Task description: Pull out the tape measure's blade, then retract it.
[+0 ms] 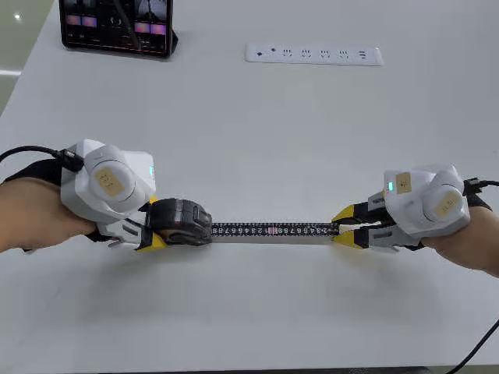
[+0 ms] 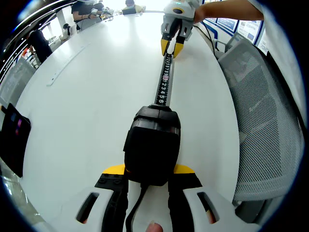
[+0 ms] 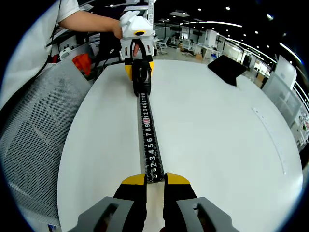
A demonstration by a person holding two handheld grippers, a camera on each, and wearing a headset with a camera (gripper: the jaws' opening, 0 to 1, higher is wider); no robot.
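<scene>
A black tape measure case [image 1: 181,221] lies on the white table, and my left gripper [image 1: 153,227] is shut on it at the left of the head view. In the left gripper view the case [image 2: 152,144] sits between the yellow-tipped jaws. The dark blade [image 1: 273,231] with white numbers runs right from the case to my right gripper [image 1: 343,226], which is shut on the blade's end. In the right gripper view the blade [image 3: 148,140] stretches from the jaws to the case [image 3: 141,77] held by the left gripper [image 3: 139,67]. The right gripper [image 2: 174,46] appears far off in the left gripper view.
A white power strip [image 1: 314,54] lies at the back of the table [image 1: 249,140]. A dark tablet [image 1: 117,25] with a lit screen stands at the back left. Cables trail from both grippers. A grey mesh chair [image 2: 263,125] stands beside the table's near edge.
</scene>
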